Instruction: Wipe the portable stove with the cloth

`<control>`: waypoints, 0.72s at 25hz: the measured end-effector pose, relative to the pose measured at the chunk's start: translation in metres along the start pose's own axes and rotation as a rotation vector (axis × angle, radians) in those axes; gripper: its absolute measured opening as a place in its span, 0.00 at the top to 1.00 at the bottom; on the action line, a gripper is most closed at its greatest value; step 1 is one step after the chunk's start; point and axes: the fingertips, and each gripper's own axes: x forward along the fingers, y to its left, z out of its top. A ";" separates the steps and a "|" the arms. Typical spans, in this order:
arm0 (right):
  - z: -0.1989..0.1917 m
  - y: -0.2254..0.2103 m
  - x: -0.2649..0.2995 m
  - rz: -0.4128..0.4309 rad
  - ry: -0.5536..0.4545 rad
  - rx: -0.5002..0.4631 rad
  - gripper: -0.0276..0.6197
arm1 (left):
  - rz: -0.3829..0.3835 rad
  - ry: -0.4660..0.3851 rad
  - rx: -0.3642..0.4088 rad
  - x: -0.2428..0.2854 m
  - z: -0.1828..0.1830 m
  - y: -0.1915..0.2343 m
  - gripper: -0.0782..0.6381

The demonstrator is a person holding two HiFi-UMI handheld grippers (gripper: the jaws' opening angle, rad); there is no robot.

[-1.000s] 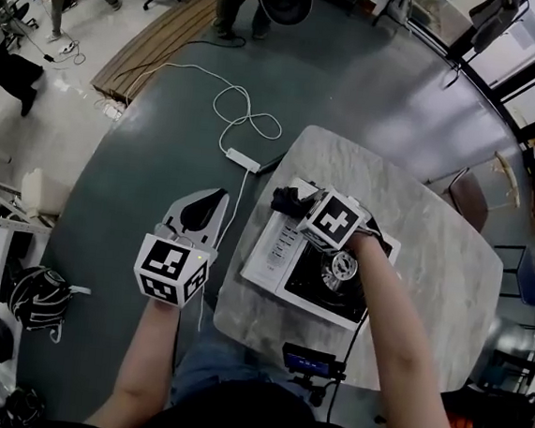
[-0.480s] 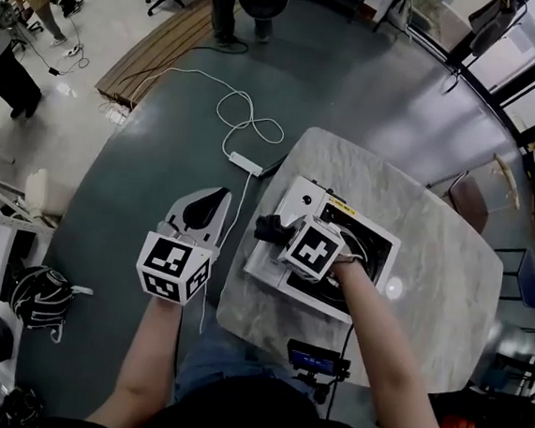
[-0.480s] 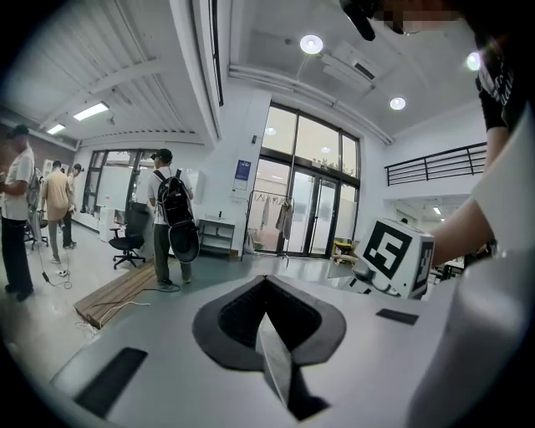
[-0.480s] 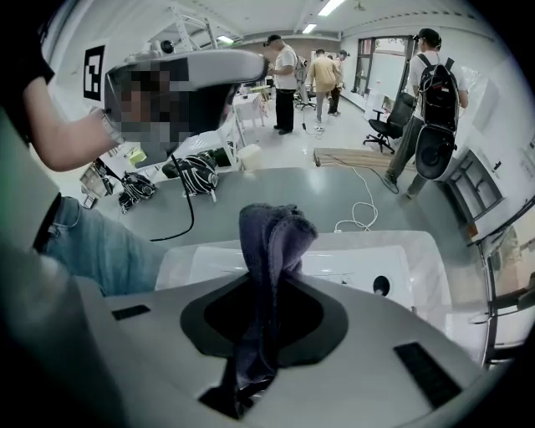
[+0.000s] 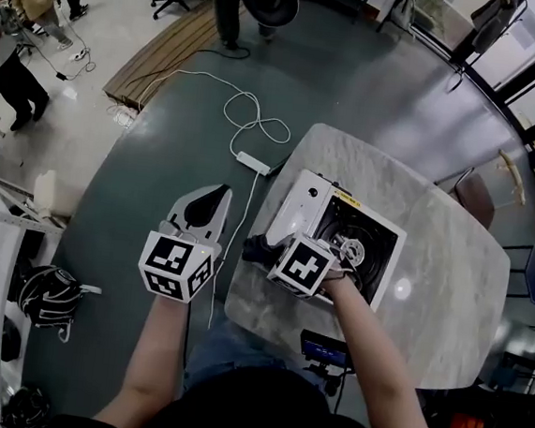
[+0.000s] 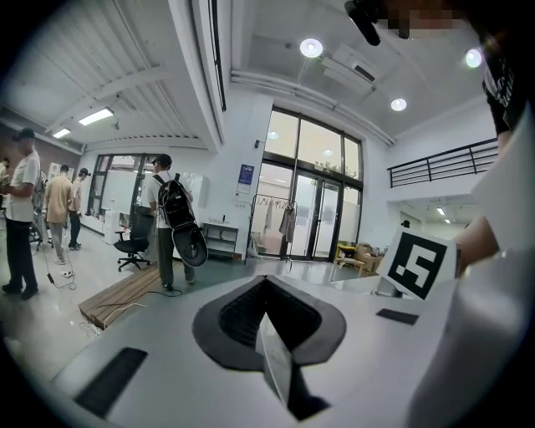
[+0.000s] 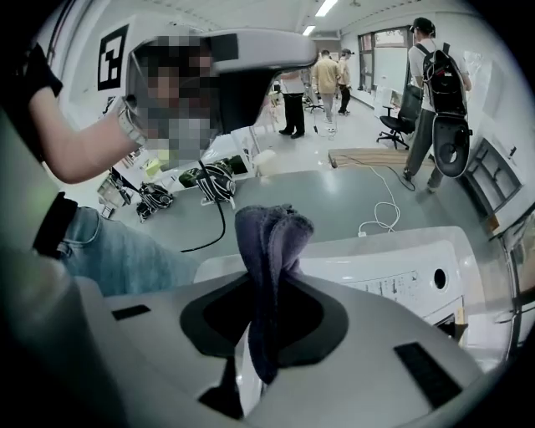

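Hanging bunched from the right gripper's point(image 5: 270, 251) clamped jaws, the dark cloth point(image 5: 254, 247) sits at the near left corner of the white stove point(image 5: 304, 205); whether it touches the casing cannot be told. In the right gripper view the stove's control panel lies just beyond the cloth. The stove stands near the left edge of a marble table point(image 5: 447, 301), its black burner point(image 5: 349, 248) beside the person's right hand. The left gripper point(image 5: 215, 196) is held off the table over the grey floor, jaws together and empty. A white cable point(image 5: 249, 117) lies coiled on the floor beyond.
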 end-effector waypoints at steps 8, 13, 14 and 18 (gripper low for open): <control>-0.002 0.065 0.026 0.158 -0.022 0.013 0.84 | -0.002 -0.012 0.001 -0.005 -0.001 -0.005 0.87; -0.017 0.086 0.037 0.150 -0.028 0.112 0.84 | -0.018 -0.009 0.003 -0.007 -0.002 -0.010 0.87; -0.018 0.082 0.031 0.129 -0.044 0.130 0.84 | -0.019 -0.007 0.001 -0.007 -0.003 -0.010 0.87; -0.017 0.056 0.001 0.036 -0.134 0.203 0.84 | -0.024 -0.001 -0.016 -0.005 -0.010 -0.014 0.87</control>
